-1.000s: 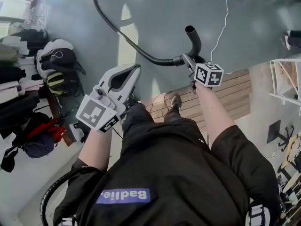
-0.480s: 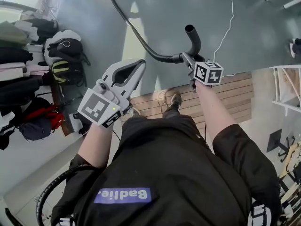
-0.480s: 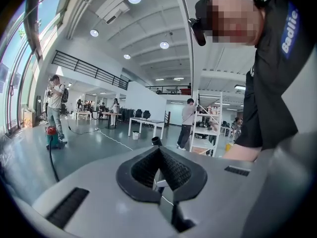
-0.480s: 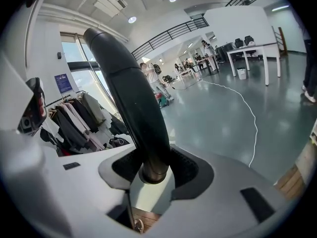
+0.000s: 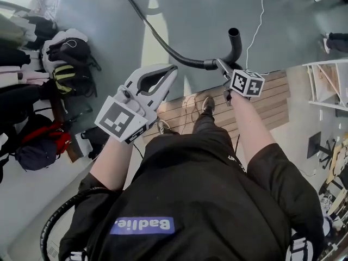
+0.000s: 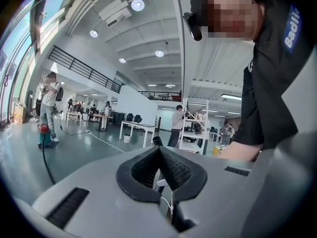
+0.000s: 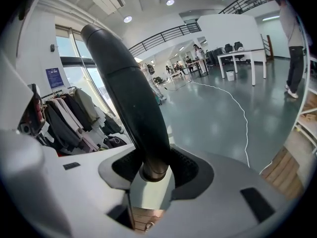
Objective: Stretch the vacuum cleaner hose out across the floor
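Observation:
The black vacuum hose (image 5: 157,39) runs from the top of the head view over the grey floor to its rigid curved end tube (image 5: 234,45). My right gripper (image 5: 224,68) is shut on that tube near its joint with the hose. In the right gripper view the tube (image 7: 129,93) rises from between the pads. My left gripper (image 5: 169,72) hovers left of the hose with its tips together and nothing in them; its pads (image 6: 173,170) meet in the left gripper view. Far off there, a small red vacuum cleaner (image 6: 43,135) stands by a person.
Bags and hanging clothes (image 5: 65,64) line the left side. A wooden platform (image 5: 266,105) lies under my right arm, with a white shelf unit (image 5: 329,94) at the right. A thin white cable (image 5: 255,20) crosses the floor. A ribbed black hose loop (image 5: 54,227) hangs at my lower left.
Both grippers have drifted a little up and to the right. The right one carried the end tube with it. The grip is unchanged.

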`<state>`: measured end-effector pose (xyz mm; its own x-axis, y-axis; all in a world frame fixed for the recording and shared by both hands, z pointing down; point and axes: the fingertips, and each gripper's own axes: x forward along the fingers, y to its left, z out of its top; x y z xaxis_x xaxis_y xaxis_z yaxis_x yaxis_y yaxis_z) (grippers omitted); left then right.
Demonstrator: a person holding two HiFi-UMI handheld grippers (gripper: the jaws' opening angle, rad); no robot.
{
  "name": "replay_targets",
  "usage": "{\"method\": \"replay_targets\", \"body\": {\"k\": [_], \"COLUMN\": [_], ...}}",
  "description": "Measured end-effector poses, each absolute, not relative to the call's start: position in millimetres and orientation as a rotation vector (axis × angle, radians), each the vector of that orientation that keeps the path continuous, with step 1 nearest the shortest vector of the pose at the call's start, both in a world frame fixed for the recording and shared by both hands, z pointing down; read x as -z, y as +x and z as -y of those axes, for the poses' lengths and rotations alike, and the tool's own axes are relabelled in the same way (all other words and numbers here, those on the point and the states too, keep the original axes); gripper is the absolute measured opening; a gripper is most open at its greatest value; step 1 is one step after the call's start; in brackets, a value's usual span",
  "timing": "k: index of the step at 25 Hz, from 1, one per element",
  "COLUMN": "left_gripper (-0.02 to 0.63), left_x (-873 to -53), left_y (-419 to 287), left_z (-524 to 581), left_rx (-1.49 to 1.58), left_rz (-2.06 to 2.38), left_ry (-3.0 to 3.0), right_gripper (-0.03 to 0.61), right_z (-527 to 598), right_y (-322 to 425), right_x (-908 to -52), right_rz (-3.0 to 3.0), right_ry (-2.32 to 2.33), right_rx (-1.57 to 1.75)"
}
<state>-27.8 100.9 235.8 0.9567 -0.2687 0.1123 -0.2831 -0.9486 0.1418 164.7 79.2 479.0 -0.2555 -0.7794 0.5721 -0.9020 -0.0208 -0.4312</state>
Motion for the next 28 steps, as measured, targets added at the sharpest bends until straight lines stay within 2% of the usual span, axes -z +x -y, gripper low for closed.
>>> {"method": "replay_targets", "body": {"k": [7,14,18,28], "left_gripper": [-0.005,-0.005,-0.005,-0.005], "left_x": [-246,-278,-300,-400], "left_y": [-107,-144,-131,-52], "left_z": [-143,-169,-187,-249], "left_rx": [-0.081,-0.111,-0.145,-0.222], "left_rz": [0.336,0.415,0.469,0.542], "left_ry": [2.950,2.891,2.890,2.876], "right_gripper": [0.175,0.175,0.175,0.175], "right_z": [-128,-154,-170,-265], "right_y": [84,57,58,63], "right_x": [-501,-528,-567,-769], "right_rz": [2.000,1.986,1.998,1.901], "right_ry": [1.830,1.791,1.758,1.589], "right_rx": [-1.196,-1.243,-1.319,-1.734]}}
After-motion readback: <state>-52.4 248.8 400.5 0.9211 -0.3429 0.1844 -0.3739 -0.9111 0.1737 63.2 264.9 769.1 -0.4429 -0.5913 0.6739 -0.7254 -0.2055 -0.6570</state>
